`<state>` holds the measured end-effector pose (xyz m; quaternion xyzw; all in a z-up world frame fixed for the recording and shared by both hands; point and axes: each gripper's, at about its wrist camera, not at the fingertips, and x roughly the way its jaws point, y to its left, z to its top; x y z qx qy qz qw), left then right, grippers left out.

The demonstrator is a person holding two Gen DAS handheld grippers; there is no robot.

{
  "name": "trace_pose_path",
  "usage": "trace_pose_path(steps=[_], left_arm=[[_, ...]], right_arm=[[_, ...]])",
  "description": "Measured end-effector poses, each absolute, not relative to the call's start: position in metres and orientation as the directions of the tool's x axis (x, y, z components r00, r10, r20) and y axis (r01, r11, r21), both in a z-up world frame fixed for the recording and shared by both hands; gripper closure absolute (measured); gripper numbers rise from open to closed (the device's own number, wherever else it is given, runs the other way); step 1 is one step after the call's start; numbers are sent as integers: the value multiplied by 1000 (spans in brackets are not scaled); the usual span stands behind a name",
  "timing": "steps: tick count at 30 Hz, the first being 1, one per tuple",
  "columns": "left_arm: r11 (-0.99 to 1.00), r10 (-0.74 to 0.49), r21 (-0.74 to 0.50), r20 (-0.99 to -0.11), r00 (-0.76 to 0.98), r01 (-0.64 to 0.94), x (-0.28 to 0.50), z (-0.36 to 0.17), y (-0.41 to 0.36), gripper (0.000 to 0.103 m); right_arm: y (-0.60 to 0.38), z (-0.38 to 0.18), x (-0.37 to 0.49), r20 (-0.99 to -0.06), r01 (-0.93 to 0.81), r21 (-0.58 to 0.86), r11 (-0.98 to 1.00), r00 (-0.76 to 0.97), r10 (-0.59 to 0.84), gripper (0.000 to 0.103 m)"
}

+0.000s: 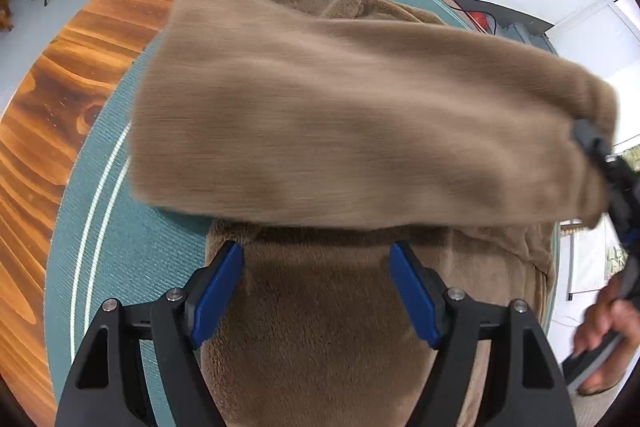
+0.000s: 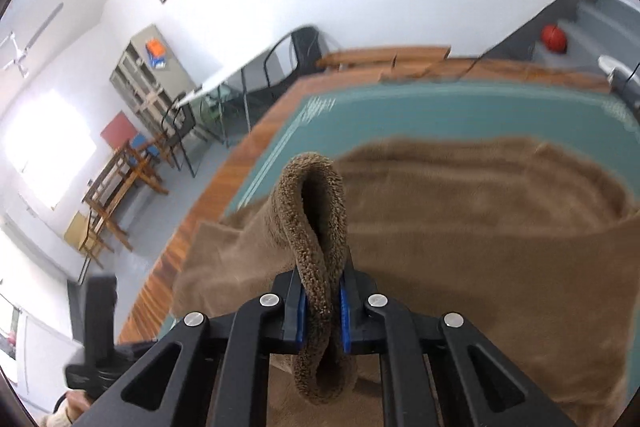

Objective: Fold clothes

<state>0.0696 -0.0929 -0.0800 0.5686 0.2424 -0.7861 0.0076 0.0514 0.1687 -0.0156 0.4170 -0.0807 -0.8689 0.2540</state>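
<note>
Black grippers point(image 1: 316, 291) (blue pads point(image 1: 218, 293), 4 screws)

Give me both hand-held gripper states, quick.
Left hand-held gripper: open, empty, over the brown fleece garment.
Right hand-held gripper: closed on a lifted fold of the garment.

Brown fleece garment point(image 1: 344, 315) lies on the green mat; one sleeve point(image 1: 360, 115) lifted, blurred.
</note>
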Motion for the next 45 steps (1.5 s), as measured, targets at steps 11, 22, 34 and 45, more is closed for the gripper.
trace_pose_path(steps=[11,22,34,45], left_arm=[[-892,161,-292,-919,-359,346,56,-77,-112,24],[-861,94,-250,-934,-344,443,53,-80,-132,23],[-903,-42,-99,-948,-315,419,61,-89,-135,14],[-916,-117,-32,-932,-343,399,85,-60,-134,13]], right_arm=[[284,5,44,-659,175,349,-921,-652,-374,90],[334,-28,56,-707,68,347,-936,-636,-308,90],[341,-96,47,-837,31,213,-976,-510,-199,63],[337,-56,71,-756,9,22,-1000,-654,-22,43]])
